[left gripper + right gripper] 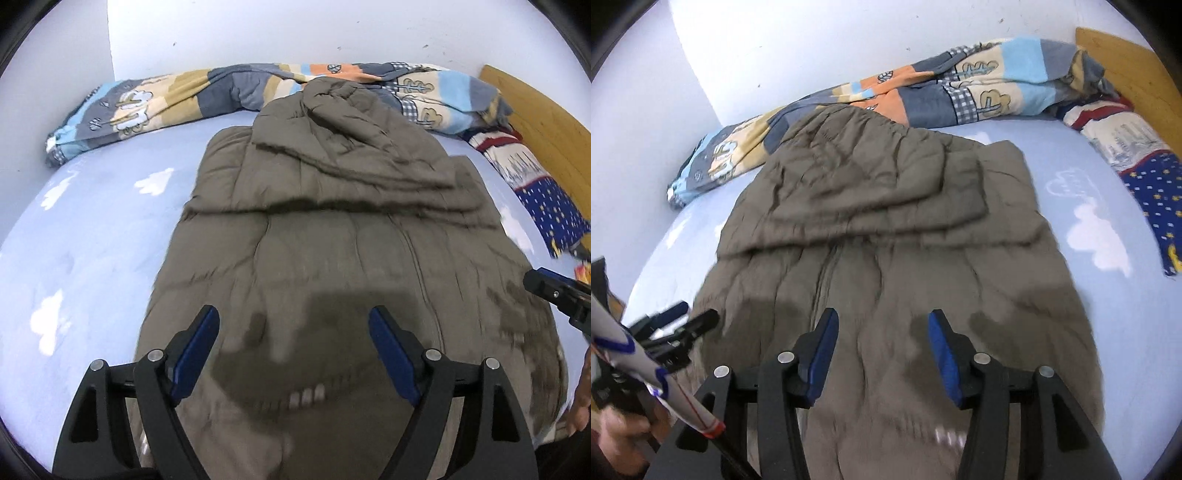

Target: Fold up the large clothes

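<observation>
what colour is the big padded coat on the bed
Olive-brown coat, plain and quilted; clearest in the left wrist view.

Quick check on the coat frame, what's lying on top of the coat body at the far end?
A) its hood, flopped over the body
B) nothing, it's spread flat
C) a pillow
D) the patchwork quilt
A: in the left wrist view the quilted hood lies folded down over the upper body of the olive coat, its edge casting a dark line across it; the patchwork quilt stays bunched behind, along the wall.

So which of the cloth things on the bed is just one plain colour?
The brown padded coat, spread in the middle. The bunched quilt has cartoon patches, and the cloth at the right edge is blue with dots.
</observation>
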{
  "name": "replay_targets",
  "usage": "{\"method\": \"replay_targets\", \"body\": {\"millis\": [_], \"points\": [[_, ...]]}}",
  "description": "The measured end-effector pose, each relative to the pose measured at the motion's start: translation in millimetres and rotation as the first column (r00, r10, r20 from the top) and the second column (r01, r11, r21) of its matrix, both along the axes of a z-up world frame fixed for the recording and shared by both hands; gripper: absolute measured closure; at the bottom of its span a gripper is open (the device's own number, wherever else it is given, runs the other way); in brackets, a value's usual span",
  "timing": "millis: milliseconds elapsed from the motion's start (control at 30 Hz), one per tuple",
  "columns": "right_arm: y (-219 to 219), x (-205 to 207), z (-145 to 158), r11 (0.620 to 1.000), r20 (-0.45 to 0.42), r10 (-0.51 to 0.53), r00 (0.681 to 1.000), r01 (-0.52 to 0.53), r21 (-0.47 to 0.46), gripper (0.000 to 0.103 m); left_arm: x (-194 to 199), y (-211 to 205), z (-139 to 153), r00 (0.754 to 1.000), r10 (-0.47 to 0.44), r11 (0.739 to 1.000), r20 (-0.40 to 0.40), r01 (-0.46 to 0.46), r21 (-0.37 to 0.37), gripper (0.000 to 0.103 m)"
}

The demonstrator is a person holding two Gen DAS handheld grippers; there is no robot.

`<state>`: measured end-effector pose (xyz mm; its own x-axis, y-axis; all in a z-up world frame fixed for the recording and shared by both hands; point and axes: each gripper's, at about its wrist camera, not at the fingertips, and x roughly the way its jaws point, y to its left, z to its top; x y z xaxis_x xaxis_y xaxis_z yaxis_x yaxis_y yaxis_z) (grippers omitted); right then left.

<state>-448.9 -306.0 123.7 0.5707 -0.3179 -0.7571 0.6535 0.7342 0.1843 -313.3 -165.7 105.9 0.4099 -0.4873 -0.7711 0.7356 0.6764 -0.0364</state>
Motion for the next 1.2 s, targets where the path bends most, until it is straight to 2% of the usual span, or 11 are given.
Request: {"method": "replay_targets", "body": {"millis": [133, 233, 367, 433, 567, 667, 767, 867, 967, 1033, 1200], "points": [[25, -35, -17, 0.999, -0.021, 0.001, 1.0, 0.0, 0.032, 0.048, -18, 32, -9, 1.0, 0.018, 1.0, 0.009, -0.018, 0.022, 0.02], [44, -53, -38, 0.999, -0.07, 0.001, 0.998, 0.003, 0.052, 0.048, -37, 51, -22, 1.0, 0.023, 0.999, 0.005, -0.023, 0.037, 0.02], [63, -62, -62, 0.996, -0.108, 0.01, 0.994, 0.001, 0.094, 0.048, -57, 61, -57, 0.999, 0.012, 0.995, -0.034, -0.008, 0.103, 0.02], [68, -60, -74, 0.995, -0.143, 0.015, 0.99, -0.001, 0.096, 0.047, -64, 62, -69, 1.0, 0.014, 0.991, -0.008, -0.013, 0.132, 0.02], [71, -65, -72, 0.996, -0.135, -0.002, 0.991, 0.014, 0.09, 0.046, -80, 66, -63, 0.999, 0.0, 0.989, 0.036, -0.005, 0.149, 0.02], [78, -78, -60, 0.996, -0.079, -0.027, 0.997, 0.034, 0.087, 0.045, -95, 78, -47, 0.998, -0.013, 0.994, 0.063, 0.006, 0.105, 0.02], [93, -85, -57, 0.997, -0.064, -0.015, 0.998, 0.019, 0.07, 0.045, -111, 92, -41, 0.993, 0.008, 0.997, 0.114, -0.017, 0.076, 0.02], [106, -87, -63, 0.997, -0.073, 0.005, 0.997, 0.001, 0.075, 0.045, -113, 99, -50, 0.991, 0.02, 0.995, 0.135, -0.032, 0.089, 0.02], [111, -85, -72, 0.998, -0.105, 0.024, 0.994, -0.017, 0.067, 0.045, -107, 99, -68, 0.993, 0.022, 0.992, 0.116, -0.036, 0.123, 0.02], [111, -85, -76, 0.998, -0.111, 0.025, 0.994, -0.018, 0.065, 0.044, -104, 100, -74, 0.994, 0.027, 0.994, 0.106, -0.038, 0.107, 0.018], [110, -85, -85, 0.998, -0.12, 0.028, 0.992, -0.02, 0.066, 0.04, -107, 98, -82, 0.99, 0.022, 0.993, 0.139, -0.038, 0.115, 0.015]]}}
